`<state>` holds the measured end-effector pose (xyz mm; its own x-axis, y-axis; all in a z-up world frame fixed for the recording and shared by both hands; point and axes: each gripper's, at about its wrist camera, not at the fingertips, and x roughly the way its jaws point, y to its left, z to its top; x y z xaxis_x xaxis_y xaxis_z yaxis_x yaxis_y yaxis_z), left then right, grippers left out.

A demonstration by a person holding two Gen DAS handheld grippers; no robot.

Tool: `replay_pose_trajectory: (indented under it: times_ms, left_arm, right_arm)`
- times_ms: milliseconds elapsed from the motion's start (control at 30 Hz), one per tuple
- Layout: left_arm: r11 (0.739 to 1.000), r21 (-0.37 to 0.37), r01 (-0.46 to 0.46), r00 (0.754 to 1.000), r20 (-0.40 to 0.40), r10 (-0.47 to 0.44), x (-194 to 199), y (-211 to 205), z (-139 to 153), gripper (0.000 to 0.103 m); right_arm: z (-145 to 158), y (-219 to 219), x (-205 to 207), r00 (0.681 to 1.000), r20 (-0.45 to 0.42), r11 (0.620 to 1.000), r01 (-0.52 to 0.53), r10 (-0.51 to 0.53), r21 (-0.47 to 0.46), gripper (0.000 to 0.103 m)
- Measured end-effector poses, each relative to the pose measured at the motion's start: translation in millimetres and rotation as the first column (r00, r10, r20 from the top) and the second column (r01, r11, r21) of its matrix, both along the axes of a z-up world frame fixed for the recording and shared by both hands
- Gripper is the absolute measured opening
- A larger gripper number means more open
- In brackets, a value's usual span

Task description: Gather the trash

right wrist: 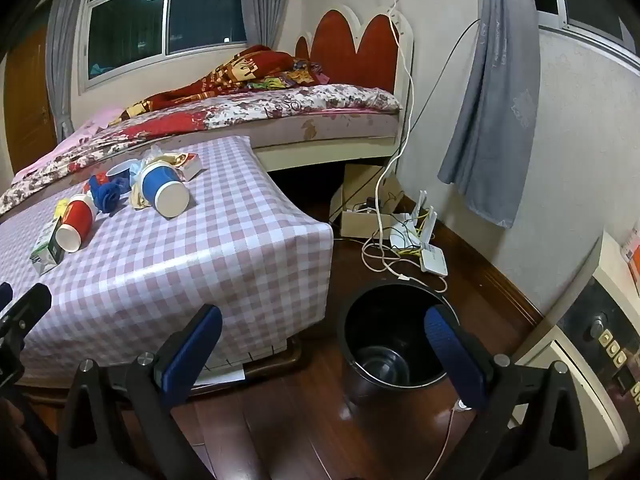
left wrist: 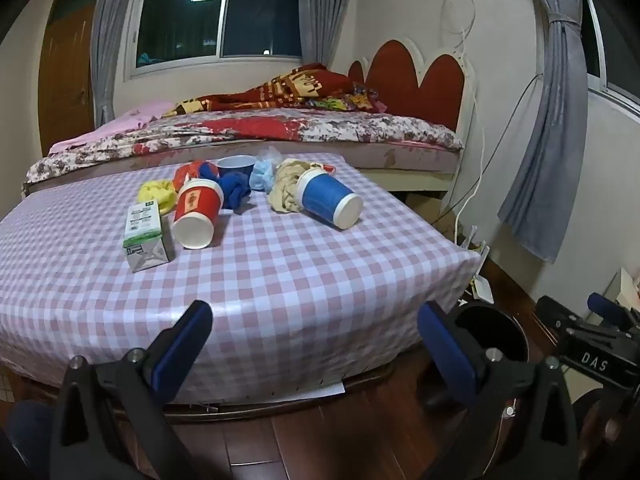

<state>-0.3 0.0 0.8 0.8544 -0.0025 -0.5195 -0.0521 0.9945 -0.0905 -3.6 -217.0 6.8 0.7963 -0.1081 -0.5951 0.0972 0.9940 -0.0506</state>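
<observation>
Trash lies on the checked table (left wrist: 280, 280): a red paper cup (left wrist: 196, 212) on its side, a blue paper cup (left wrist: 330, 200) on its side, a green-white carton (left wrist: 146, 236), yellow (left wrist: 158, 194), blue (left wrist: 234, 190) and beige (left wrist: 286, 184) crumpled wads. The same items show in the right wrist view: red cup (right wrist: 76, 220), blue cup (right wrist: 166, 190), carton (right wrist: 46, 248). A black bin (right wrist: 394, 336) stands on the floor right of the table; it also shows in the left wrist view (left wrist: 494, 334). My left gripper (left wrist: 314, 328) is open and empty before the table's front edge. My right gripper (right wrist: 322, 332) is open and empty, above the floor beside the bin.
A bed (left wrist: 256, 132) stands behind the table. A blue bowl (left wrist: 236, 166) sits at the table's back. Cables, a router (right wrist: 434, 258) and a cardboard box (right wrist: 362, 216) lie on the floor by the wall. A white appliance (right wrist: 580, 360) is at the right.
</observation>
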Motion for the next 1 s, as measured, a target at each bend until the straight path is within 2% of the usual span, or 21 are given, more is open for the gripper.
replay_pose_trajectory:
  times_ms: [567, 633, 1000]
  left_arm:
    - [1.0, -0.003, 0.003, 1.0, -0.001, -0.003, -0.2, 3.1, 1.9, 0.102]
    - [1.0, -0.002, 0.004, 1.0, -0.003, -0.004, 0.3, 2.7, 1.5, 0.102]
    - [1.0, -0.001, 0.001, 1.0, -0.004, -0.001, -1.1, 0.4, -1.2, 0.102]
  right_arm:
    - [-3.5, -2.3, 10.5, 1.0, 0.003, 1.0, 0.002, -0.002, -0.004, 0.102]
    - [1.8, -3.7, -1.5, 1.0, 0.012, 1.0, 0.002, -0.002, -0.003, 0.102]
    - [2.9, -6.0, -3.0, 1.0, 0.019, 1.0, 0.005, -0.005, 0.0, 0.102]
